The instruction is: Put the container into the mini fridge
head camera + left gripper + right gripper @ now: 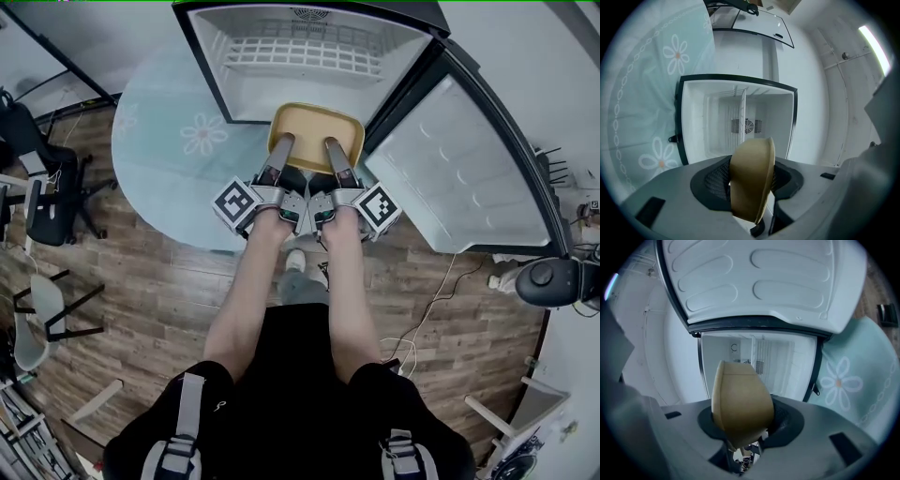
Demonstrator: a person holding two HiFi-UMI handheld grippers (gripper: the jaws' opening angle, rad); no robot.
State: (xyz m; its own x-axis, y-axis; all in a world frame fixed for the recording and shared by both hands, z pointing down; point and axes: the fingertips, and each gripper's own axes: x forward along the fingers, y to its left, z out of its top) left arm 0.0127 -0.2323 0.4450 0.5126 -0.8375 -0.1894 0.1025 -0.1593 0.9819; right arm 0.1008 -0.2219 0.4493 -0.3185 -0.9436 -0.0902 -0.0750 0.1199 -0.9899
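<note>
A tan, rounded-square container (316,129) hangs in the air just in front of the open mini fridge (309,52). My left gripper (281,155) is shut on its near left rim and my right gripper (335,155) on its near right rim. In the left gripper view the container (752,180) stands on edge between the jaws, with the white fridge interior (740,122) straight ahead. From the right gripper view, the container's underside (740,404) fills the jaws, and the fridge opening (759,362) lies beyond. The fridge door (459,169) is swung wide to the right.
The fridge stands on a pale teal mat with flower prints (178,141) over a wooden floor. A wire shelf (300,52) sits inside the fridge. Chairs (42,197) stand at the left, and a white cable (441,300) and a dark device (553,281) lie at the right.
</note>
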